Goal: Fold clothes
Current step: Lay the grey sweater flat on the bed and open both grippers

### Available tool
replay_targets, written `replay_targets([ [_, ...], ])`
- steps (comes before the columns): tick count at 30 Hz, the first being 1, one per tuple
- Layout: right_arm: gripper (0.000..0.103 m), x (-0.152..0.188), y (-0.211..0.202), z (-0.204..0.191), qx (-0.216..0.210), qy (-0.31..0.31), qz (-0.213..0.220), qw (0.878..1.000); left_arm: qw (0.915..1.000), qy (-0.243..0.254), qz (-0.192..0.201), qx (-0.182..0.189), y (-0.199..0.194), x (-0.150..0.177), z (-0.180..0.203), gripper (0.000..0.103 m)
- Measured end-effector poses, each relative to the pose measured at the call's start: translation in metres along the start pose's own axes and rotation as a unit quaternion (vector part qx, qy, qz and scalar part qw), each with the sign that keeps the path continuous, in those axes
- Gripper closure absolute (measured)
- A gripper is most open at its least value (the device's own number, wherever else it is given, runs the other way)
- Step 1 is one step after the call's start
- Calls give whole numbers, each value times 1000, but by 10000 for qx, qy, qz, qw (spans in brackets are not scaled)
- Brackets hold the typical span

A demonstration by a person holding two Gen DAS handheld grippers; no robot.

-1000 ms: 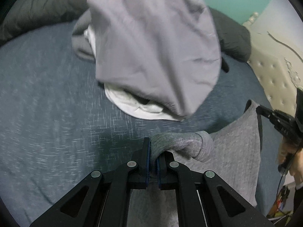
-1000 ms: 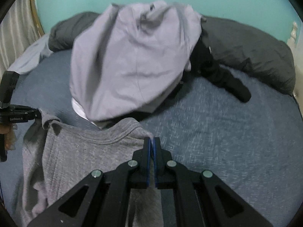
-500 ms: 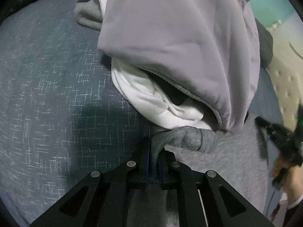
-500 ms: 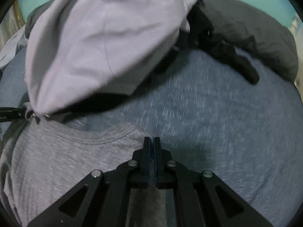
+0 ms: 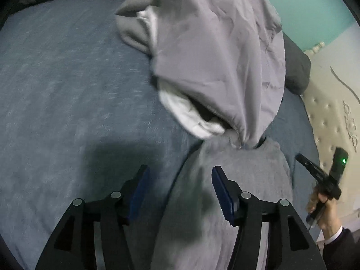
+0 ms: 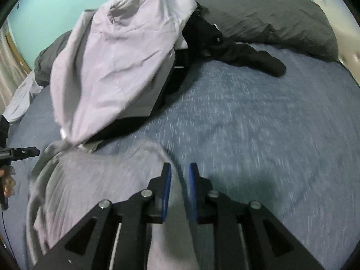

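A heather-grey shirt (image 5: pixel 236 180) lies spread on the blue bedspread (image 5: pixel 67 90), its far edge touching a heap of clothes. My left gripper (image 5: pixel 180 167) hovers over the shirt's left edge. Its jaws are opening wide and the pads are clear of the cloth. In the right wrist view the same shirt (image 6: pixel 101 180) runs up between the fingers of my right gripper (image 6: pixel 180 165). Those jaws are opening too, and a strip of grey fabric sits loosely in the narrow gap. A person's hand (image 5: pixel 326 213) holds the right gripper's handle.
The heap behind the shirt has a lilac-grey garment (image 6: pixel 117 67) on top, a white one (image 5: pixel 191 117) beneath it and a black one (image 6: pixel 236 51) beside it. Dark grey pillows (image 6: pixel 270 18) line the far edge. A cream tufted headboard (image 5: pixel 333 112) stands at the right.
Both grippers, shut on the shirt's top edge before, have parted their jaws and let the shirt drop onto the bed. Both have drawn back from the heap.
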State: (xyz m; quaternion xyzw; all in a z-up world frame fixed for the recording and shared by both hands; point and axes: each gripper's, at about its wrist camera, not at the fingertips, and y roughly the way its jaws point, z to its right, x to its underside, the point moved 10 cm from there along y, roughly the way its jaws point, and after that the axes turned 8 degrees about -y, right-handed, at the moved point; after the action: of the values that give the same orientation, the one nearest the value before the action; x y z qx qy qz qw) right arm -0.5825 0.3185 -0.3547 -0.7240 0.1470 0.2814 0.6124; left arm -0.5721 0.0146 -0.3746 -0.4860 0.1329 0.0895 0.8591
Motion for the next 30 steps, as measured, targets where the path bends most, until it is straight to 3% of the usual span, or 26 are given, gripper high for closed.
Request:
replay_targets([
  [7,87,59,-76,-16,-305,-21,159,9994,9980,571,-211,-182,-55,83,-2,42],
  [14,81,128,-127,-34,-616,179,147,9978,9976,505,-436,-167,-91,171,-21,43],
  [20,80,182,-144,-47,-764,539,-6,9956,9961,626,-582,-223,-104,233,-26,43],
  [30,80,219,-171,-65,-881,709,22,9936,9939,692,-776,-374,-129,312,-49,43],
])
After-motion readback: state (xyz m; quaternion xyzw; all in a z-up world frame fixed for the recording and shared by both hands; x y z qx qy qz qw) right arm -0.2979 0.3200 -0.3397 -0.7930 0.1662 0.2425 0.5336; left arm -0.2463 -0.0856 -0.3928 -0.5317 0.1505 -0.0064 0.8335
